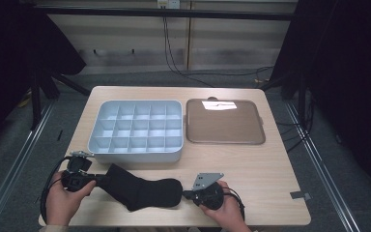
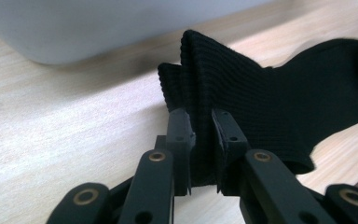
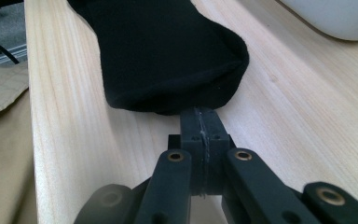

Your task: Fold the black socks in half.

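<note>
A black sock lies along the wooden table's near edge, cuff to the left and toe to the right. My left gripper is at the cuff. In the left gripper view its jaws are shut on a bunched fold of the ribbed sock, which stands up between the fingertips of the left gripper. My right gripper is at the toe. In the right gripper view the right gripper has its jaws pressed together on the very edge of the sock's toe.
A white compartment box with several empty cells stands just behind the sock; its wall shows as the white box and the white box. A brown flat tray lies to its right. A piece of dark tape sits near the table's right edge.
</note>
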A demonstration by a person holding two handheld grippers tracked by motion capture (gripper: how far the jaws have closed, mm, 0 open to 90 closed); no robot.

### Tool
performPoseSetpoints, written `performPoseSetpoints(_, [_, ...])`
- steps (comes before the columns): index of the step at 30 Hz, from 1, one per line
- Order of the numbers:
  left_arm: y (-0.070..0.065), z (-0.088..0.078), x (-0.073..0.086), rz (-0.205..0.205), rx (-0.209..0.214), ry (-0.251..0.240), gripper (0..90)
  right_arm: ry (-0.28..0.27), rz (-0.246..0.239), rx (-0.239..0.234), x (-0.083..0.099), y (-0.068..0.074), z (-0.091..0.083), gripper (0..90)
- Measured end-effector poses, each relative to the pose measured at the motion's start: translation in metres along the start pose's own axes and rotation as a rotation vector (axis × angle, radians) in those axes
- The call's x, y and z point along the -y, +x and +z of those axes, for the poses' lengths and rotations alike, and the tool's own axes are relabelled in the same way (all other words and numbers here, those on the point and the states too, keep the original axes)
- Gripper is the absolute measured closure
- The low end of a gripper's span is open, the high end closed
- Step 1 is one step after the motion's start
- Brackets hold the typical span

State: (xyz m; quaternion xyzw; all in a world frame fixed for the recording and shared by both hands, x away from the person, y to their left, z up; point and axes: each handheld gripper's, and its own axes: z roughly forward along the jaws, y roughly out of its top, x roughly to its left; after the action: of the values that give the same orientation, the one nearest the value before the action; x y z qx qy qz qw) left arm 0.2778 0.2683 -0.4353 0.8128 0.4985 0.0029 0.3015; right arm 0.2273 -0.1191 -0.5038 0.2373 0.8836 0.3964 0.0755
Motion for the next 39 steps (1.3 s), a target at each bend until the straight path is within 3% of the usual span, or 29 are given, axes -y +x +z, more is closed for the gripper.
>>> performPoseSetpoints(10, [-0.001,-0.005,-0.006,-0.009,0.02,-0.018,79.1,-0.01,0.026,0.001,0.0,0.002,0.002,90.0])
performPoseSetpoints(22, [-0.016,-0.011,-0.015,0.029,0.041,-0.02,79.8,-0.017,0.016,0.003,-0.002,0.004,0.005,90.0])
performPoseSetpoints(27, [-0.02,-0.013,-0.017,0.026,0.09,-0.035,79.8,-0.013,0.023,0.0,-0.003,0.005,0.005,90.0])
performPoseSetpoints(39, [-0.031,-0.013,-0.023,0.052,0.089,-0.021,79.8,-0.02,0.022,-0.003,-0.004,0.007,0.008,90.0])
